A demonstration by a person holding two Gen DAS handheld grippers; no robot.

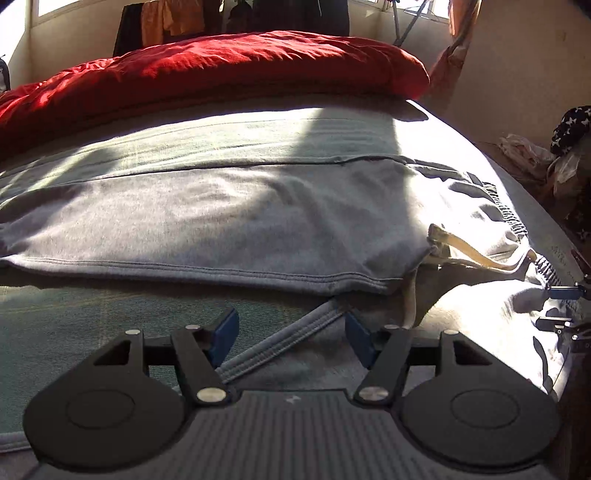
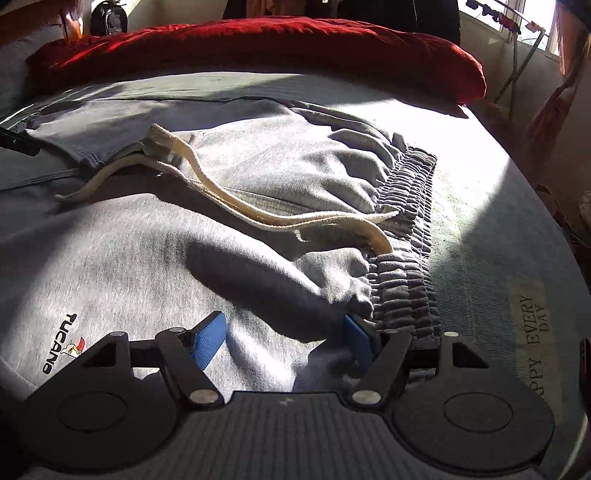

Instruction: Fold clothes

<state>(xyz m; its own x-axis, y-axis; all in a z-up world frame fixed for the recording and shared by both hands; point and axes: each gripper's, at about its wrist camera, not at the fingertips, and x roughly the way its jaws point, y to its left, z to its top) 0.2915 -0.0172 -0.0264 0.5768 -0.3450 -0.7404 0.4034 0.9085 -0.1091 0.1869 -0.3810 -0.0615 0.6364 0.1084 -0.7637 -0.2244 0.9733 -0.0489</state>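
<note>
In the right wrist view, the grey sweatpants (image 2: 147,258) carry the brand name "TUCANO" (image 2: 61,341) in black letters near the lower left, with a small bird logo (image 2: 78,350) in red and white just beside it. On the bed sheet (image 2: 480,229), at the right, a pale label (image 2: 533,321) reads "EVERY DAY", and below it the letters "PPY" of a word that is partly cut off

Red duvet (image 1: 221,70) (rumpled) — black backpack (image 2: 109,16) beyond
</note>
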